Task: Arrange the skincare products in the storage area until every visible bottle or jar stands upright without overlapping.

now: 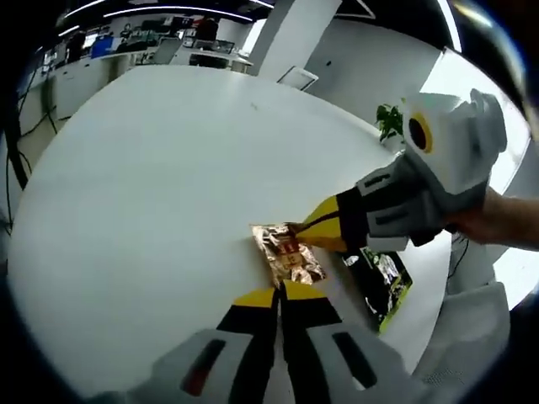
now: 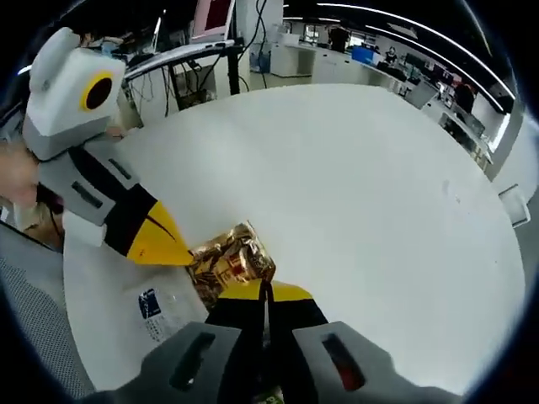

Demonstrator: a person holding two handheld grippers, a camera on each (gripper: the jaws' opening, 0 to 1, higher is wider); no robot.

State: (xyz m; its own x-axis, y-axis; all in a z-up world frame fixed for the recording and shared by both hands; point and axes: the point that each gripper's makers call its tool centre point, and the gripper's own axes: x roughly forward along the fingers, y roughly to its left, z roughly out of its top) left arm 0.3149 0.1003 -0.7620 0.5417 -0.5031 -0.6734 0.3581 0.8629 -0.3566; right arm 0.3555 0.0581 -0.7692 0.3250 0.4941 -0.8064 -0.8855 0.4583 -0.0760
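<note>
The left claw (image 1: 281, 292) is clenched, its yellow tips meeting at the near edge of a crinkled gold foil packet (image 1: 287, 254); whether it pinches the foil I cannot tell. The right claw (image 2: 264, 290), jaws likewise pressed together, meets the packet's other side. The packet lies flat on a smooth white counter (image 1: 160, 177), its print too small to read. Just beside it lies a flat green-edged packet (image 1: 386, 284). Beyond the counter are a potted plant (image 1: 388, 120), a white pillar (image 1: 296, 34) and office desks (image 2: 379, 63).
</note>
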